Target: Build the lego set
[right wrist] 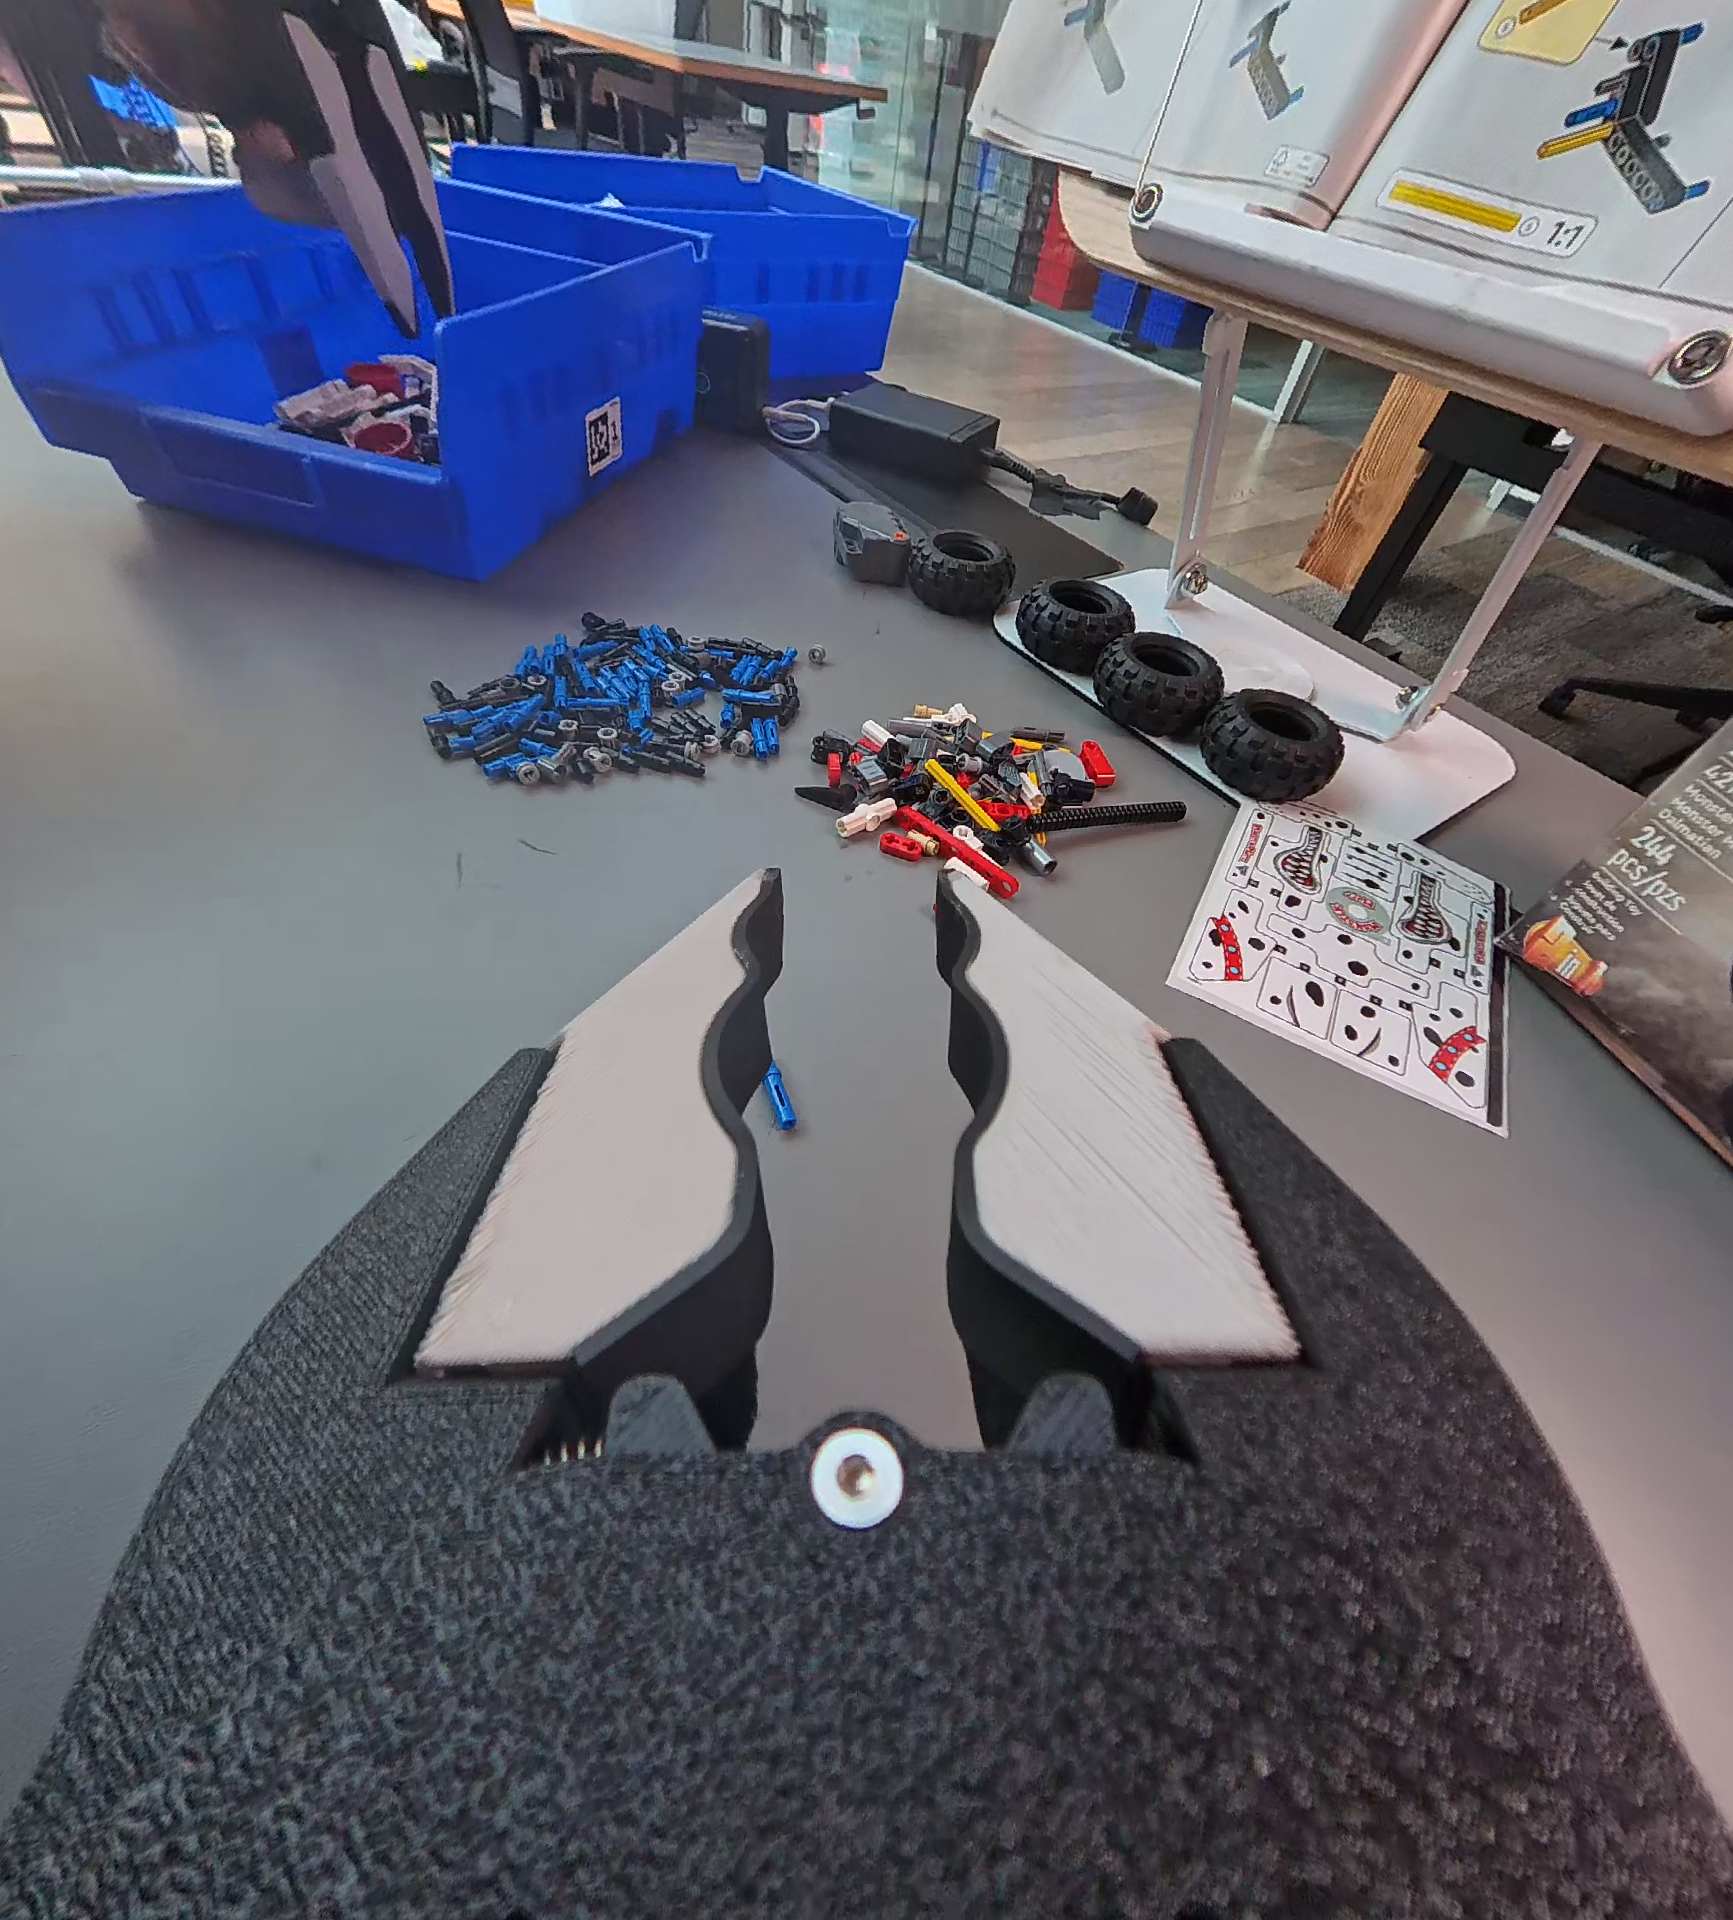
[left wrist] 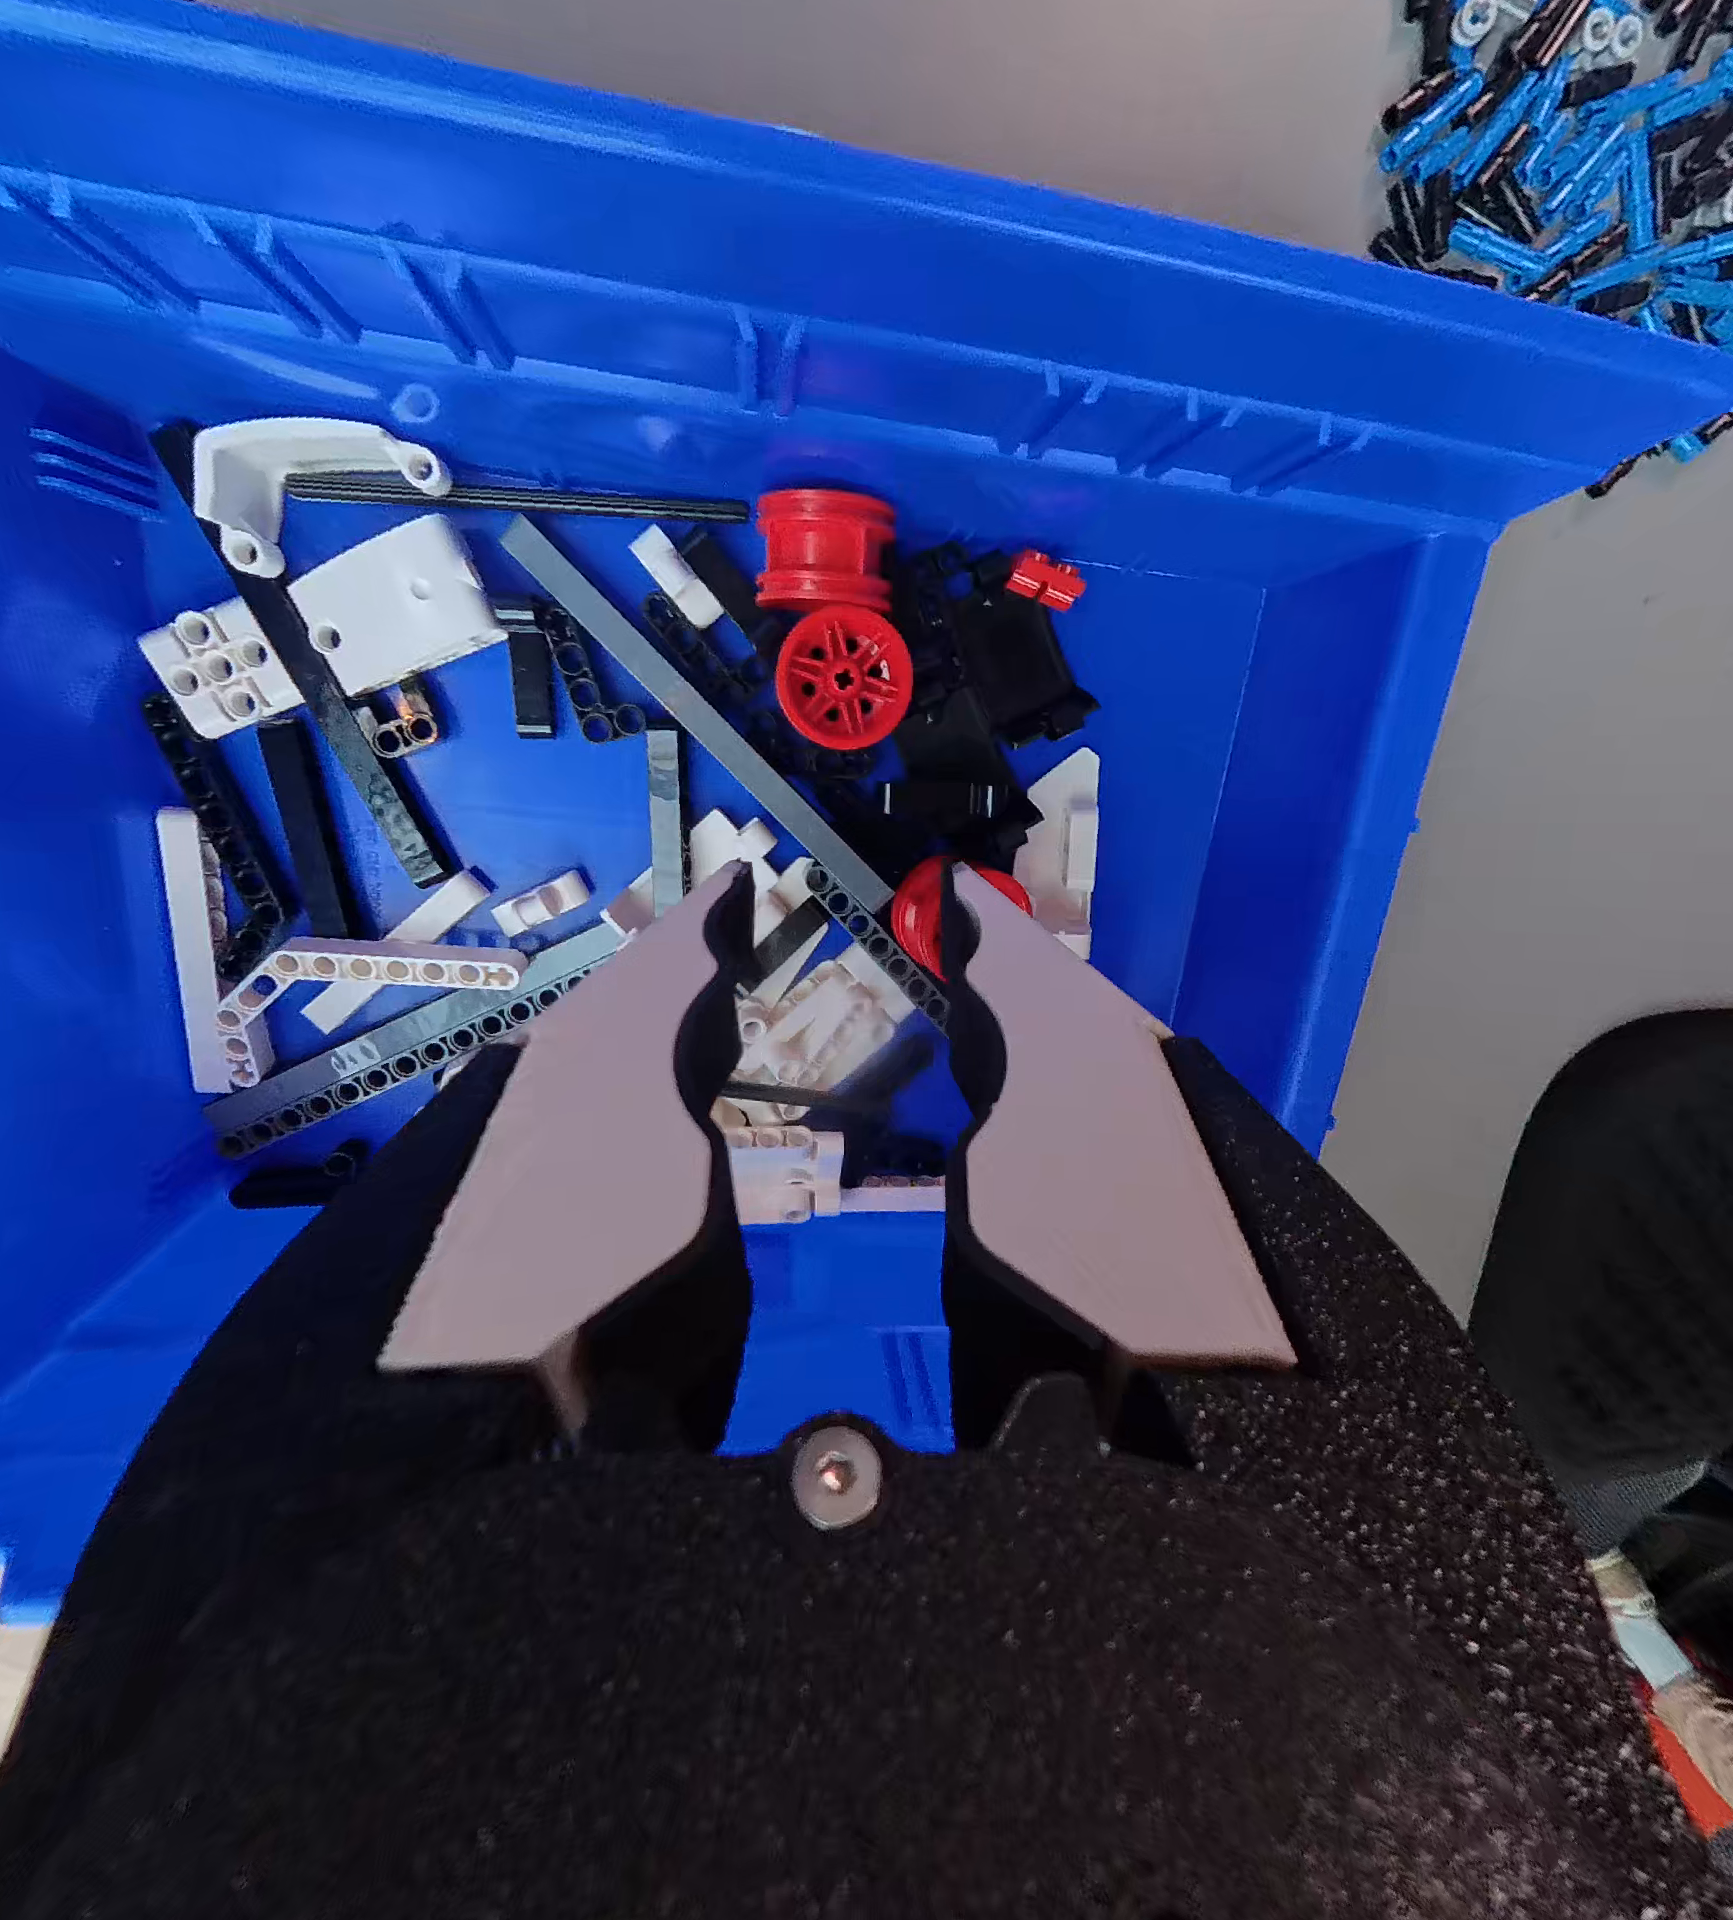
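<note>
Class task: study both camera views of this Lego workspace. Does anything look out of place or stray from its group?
One blue pin lies alone on the grey table, between the right gripper jaws, apart from the blue-and-black pin pile. Otherwise, nothing stands out.

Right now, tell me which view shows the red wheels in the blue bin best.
The left wrist view: it looks straight down into the blue bin, showing the red wheels clearly among beams. The right wrist view shows only red glimpses over the bin's low front, far off.
</note>
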`<state>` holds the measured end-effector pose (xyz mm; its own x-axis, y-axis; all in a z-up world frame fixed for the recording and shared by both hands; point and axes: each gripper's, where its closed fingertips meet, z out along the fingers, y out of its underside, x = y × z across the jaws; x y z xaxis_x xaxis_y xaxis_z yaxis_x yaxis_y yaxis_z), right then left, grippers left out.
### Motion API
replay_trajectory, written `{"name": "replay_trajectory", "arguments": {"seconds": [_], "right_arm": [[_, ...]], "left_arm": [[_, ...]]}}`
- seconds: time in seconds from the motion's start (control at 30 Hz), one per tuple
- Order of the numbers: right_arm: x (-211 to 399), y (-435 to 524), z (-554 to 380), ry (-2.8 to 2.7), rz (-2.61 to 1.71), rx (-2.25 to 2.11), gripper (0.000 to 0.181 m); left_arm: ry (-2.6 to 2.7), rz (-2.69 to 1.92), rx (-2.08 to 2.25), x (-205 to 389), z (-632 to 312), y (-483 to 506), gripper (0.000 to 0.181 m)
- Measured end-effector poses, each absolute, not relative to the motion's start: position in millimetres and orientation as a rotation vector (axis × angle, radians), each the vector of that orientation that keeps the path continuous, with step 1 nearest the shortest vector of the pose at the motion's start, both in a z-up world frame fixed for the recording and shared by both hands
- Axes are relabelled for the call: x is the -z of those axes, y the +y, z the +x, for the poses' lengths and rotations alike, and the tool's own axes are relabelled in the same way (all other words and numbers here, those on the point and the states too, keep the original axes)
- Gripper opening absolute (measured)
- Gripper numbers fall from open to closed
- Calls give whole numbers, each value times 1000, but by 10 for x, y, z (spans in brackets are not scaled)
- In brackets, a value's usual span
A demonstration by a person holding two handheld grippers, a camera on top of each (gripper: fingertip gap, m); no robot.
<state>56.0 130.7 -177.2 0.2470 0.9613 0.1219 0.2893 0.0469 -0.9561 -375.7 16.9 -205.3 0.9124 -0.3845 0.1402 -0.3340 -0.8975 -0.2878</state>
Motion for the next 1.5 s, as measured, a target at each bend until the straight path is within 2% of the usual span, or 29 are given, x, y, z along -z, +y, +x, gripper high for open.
{"name": "replay_trajectory", "arguments": {"seconds": [0.1,0.3,0.4,0.53,0.7,0.83,0.93,1.13,1.5], "right_arm": [[1791,1316,559,-1245,-1466,-798,29],[1813,1339,563,-1238,-1476,-794,29],[1793,1377,578,-1212,-1472,-784,29],[1754,1477,614,-1155,-1466,-740,30],[1769,1551,627,-1114,-1480,-711,29],[1898,1646,464,-1161,-1559,-717,25],[1967,1800,189,-1325,-1574,-629,16],[2083,2210,-643,-1618,-1538,-526,0],[2531,2374,-1009,-1920,-1617,-446,0]], "left_arm": [[519,-2821,265,2168,-3759,217,49],[579,-2885,43,2417,-3869,251,40],[495,-2697,-227,2132,-3968,563,26],[330,-2156,-503,1277,-3712,941,21],[211,-1751,-162,830,-2545,796,24],[141,-1672,203,1007,-1629,647,39],[128,-1644,364,1219,-1190,638,41],[244,-1681,296,1628,-1111,818,42],[427,-1657,217,1636,-921,652,36]]}}
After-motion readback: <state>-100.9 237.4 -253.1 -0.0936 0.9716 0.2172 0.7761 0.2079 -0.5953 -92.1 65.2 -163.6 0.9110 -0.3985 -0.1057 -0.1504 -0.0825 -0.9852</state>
